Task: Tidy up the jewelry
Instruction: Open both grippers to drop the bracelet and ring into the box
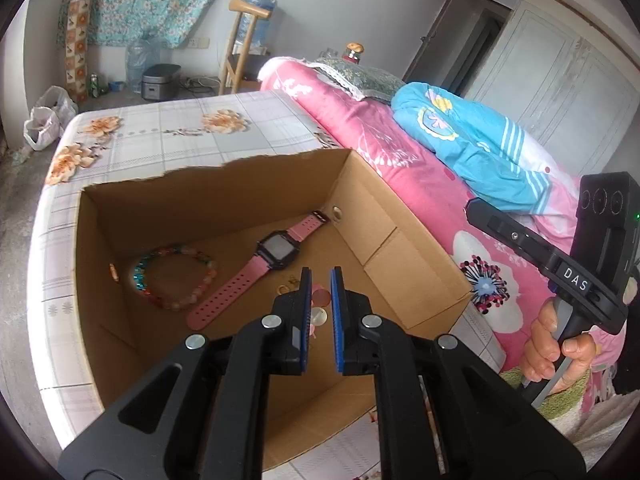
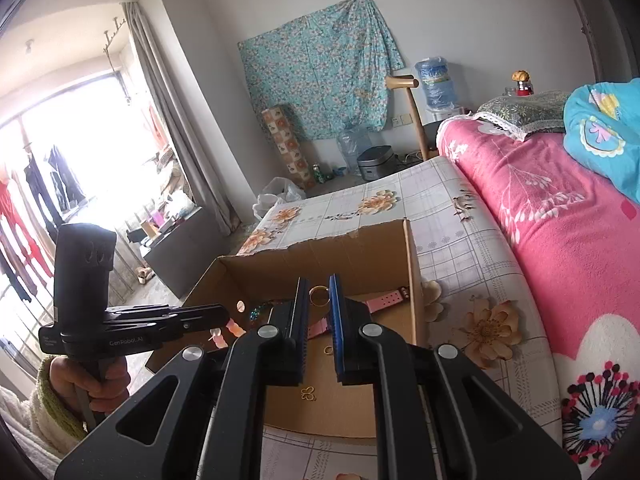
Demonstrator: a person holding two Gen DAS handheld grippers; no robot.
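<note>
An open cardboard box [image 1: 416, 280] [image 2: 280, 256] stands on the table. On its floor lie a pink watch [image 1: 276, 250] [image 2: 386, 300] and a multicoloured bead bracelet [image 1: 176, 280]. My left gripper [image 1: 320, 280] [image 2: 226, 314] hovers over the box, shut on a dangling string of pink and pale discs [image 1: 320, 298] [image 2: 235, 327]. To its right, my right gripper [image 2: 319, 280] [image 1: 472, 206] is above the box's near edge, shut on a gold ring [image 2: 319, 295] pinched at the fingertips. A smaller ring [image 2: 329, 350] and a butterfly charm [image 2: 308, 394] rest in the box.
The table [image 1: 180, 132] wears a floral checked cloth. A bed with a pink cover [image 1: 380, 140] and a blue quilt [image 1: 460, 132] runs along the table's right side. A person's hand [image 1: 552, 344] grips the right handle. A wooden chair, water bottles and a cooker stand beyond.
</note>
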